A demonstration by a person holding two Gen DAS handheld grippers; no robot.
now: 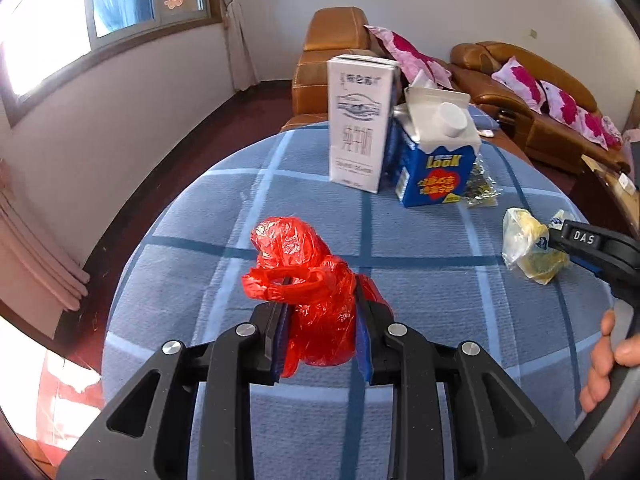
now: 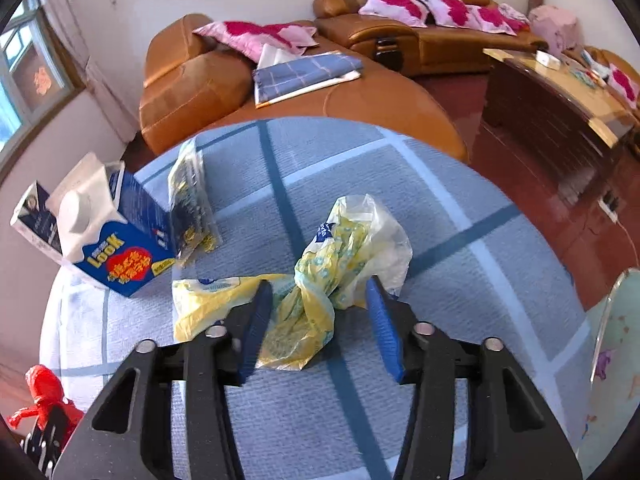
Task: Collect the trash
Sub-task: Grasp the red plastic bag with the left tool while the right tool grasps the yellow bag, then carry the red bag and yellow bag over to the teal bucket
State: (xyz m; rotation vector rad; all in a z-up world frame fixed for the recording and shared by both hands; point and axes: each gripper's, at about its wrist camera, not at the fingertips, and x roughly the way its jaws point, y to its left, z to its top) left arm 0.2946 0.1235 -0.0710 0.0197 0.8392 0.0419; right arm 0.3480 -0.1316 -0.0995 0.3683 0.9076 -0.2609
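A crumpled red plastic bag (image 1: 310,294) sits clamped in the left gripper (image 1: 320,300), near edge of the blue checked table (image 1: 420,304), gathered as trash. Further right, the right gripper (image 2: 318,300) angles down, jaws straddling a yellow wrapper (image 2: 316,280), pads not visibly pressing; two cartons (image 1: 400,136) stand beyond

Left gripper (image 1: 320,300) clamps red plastic bag (image 1: 308,280) over blue checked cloth (image 1: 420,300); cartons behind.

Blue gable-top carton with white cap (image 1: 434,168) reads "Look" in yellow letters. Black gripper finger (image 1: 588,240) at right edge reads "DAS". Print on tall white carton (image 1: 358,120) not legible.
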